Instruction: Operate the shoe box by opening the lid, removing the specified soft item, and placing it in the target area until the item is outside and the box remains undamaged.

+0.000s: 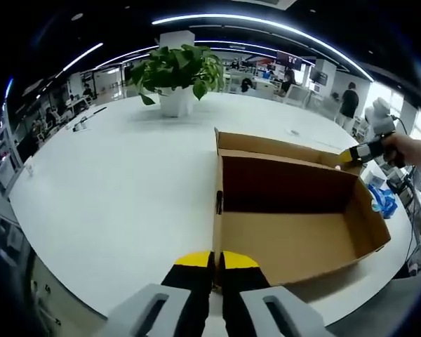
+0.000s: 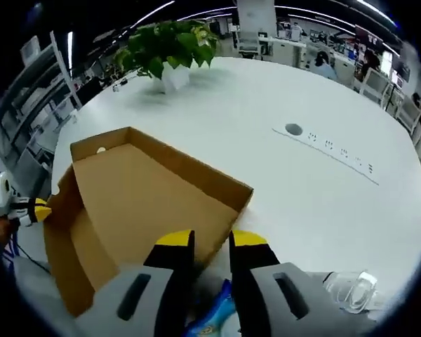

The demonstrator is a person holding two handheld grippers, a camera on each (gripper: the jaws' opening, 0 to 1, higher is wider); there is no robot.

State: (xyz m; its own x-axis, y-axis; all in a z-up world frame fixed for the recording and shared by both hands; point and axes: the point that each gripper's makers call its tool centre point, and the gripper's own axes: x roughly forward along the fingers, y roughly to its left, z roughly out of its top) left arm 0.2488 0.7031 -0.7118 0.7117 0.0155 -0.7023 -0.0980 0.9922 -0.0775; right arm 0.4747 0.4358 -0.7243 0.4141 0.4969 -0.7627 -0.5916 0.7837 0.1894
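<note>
Left tongs [image 1: 216, 261]: black jaws with yellow tips on grey bodies, pinched onto the near wall of the box, the thin cardboard edge running right between them.
Shoe box [image 1: 288, 210]: plain brown corrugated cardboard, rectangular, open top, sitting on the table; inside looks smooth and bare in the left gripper view, with the far wall in deep shadow. No print or logo I can read on it.
Right tongs [image 2: 210, 242]: same black and yellow build, jaws a small gap apart, at the box's corner edge; honestly can't tell if they're gripping the cardboard or just sitting there.
Soft item [image 2: 214, 316]: something blue and white and crinkly, like a plastic packet, peeking out low between the right tongs' jaws; any printing is too blurry to read.
Clear thing [image 2: 351, 288]: shiny see-through plastic lying on the table beside the right tongs.
Table [image 1: 126, 182]: big, round-edged, glossy white top.
Plant [image 1: 175, 70]: leafy green in a white pot, far side of the table.
</note>
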